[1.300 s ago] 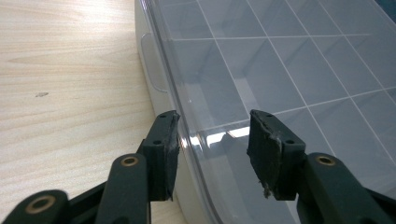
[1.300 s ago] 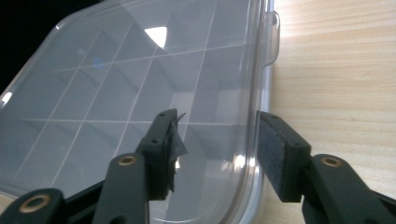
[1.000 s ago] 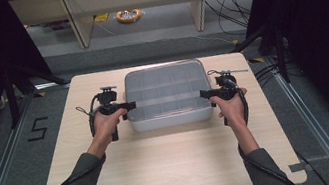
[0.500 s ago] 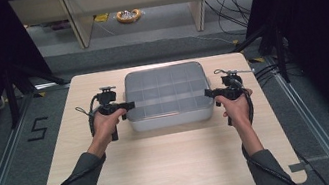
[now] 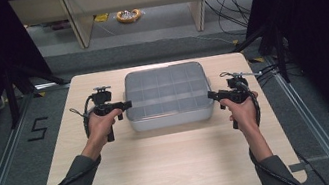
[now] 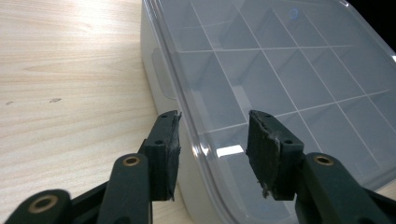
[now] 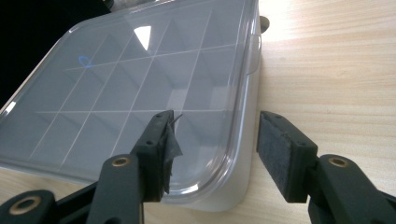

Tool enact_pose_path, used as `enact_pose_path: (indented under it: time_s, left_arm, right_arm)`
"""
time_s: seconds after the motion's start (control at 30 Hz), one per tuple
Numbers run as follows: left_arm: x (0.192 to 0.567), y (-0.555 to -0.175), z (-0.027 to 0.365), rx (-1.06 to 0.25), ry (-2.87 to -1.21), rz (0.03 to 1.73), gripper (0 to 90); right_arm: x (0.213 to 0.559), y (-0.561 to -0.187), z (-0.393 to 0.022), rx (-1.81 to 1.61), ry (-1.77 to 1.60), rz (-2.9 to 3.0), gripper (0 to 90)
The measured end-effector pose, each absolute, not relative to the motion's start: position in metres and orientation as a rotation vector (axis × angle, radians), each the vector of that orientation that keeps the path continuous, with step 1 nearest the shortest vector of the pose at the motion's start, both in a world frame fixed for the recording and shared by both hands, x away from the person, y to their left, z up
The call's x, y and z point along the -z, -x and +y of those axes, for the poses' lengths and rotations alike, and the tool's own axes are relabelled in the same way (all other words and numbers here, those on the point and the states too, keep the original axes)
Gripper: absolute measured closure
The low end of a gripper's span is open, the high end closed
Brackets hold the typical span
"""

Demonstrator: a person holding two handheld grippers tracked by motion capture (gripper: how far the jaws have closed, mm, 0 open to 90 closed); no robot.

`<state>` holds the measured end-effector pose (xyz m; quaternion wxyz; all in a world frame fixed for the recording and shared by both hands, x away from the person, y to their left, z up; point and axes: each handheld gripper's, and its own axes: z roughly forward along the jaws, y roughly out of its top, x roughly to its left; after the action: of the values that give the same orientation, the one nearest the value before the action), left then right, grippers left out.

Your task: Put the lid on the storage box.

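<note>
Nearest, at the bottom of the high view, two sleeved forearms are entered, reaching forward over a pale wooden table (image 5: 176, 171) with each hand wrapped round a black gripper. Next, left gripper (image 5: 121, 104): seen just beside the left short side of the box, jaws set apart, one pad over the table side and the other above the lid edge in the left gripper view (image 6: 212, 151), nothing clamped. Right gripper (image 5: 213, 95): listed at the opposite short side, jaws likewise apart, straddling the near right corner of the lid rim in the right gripper view (image 7: 215, 154), with a torn scrap of pad lining noted on the inner jaw; whether either pad touches the plastic cannot be told. Between them, one compartment box (image 5: 168, 97): translucent grey-white plastic, closed by a clear lid (image 6: 289, 70) through which a grid of dividers is seen, cells apparently empty; it lies flat in the middle of the table, toward the far edge. A side latch tab (image 6: 161, 77) is noted on the left wall. Step in hand, judged: both grippers are being aligned on the lid's opposite edges, grasp not yet made. Next move, judged: both jaw pairs would need closing on the rim evenly, then an equal lift, lest the lid twist or the box slide. Farthest, shelving legs (image 5: 77, 21), trailing cables and a yellowish coil (image 5: 128, 15) are recorded on the floor beyond.
</note>
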<state>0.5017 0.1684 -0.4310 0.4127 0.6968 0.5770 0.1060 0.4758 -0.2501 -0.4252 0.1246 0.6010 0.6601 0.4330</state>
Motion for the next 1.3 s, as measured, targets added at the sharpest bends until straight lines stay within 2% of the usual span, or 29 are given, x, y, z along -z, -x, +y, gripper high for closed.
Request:
enact_pose_path:
  time_s: [0.67,1.3]
  left_arm:
    - [0.428,-0.486,0.175,-0.246,-1.736,1.402,52.2]
    - [0.436,-0.453,0.182,-0.202,-1.721,1.335,49.4]
  right_arm:
    - [0.425,-0.467,-0.245,-1.294,-1.693,1.959,48.8]
    - [0.437,-0.432,-0.251,-1.319,-1.697,1.987,47.9]
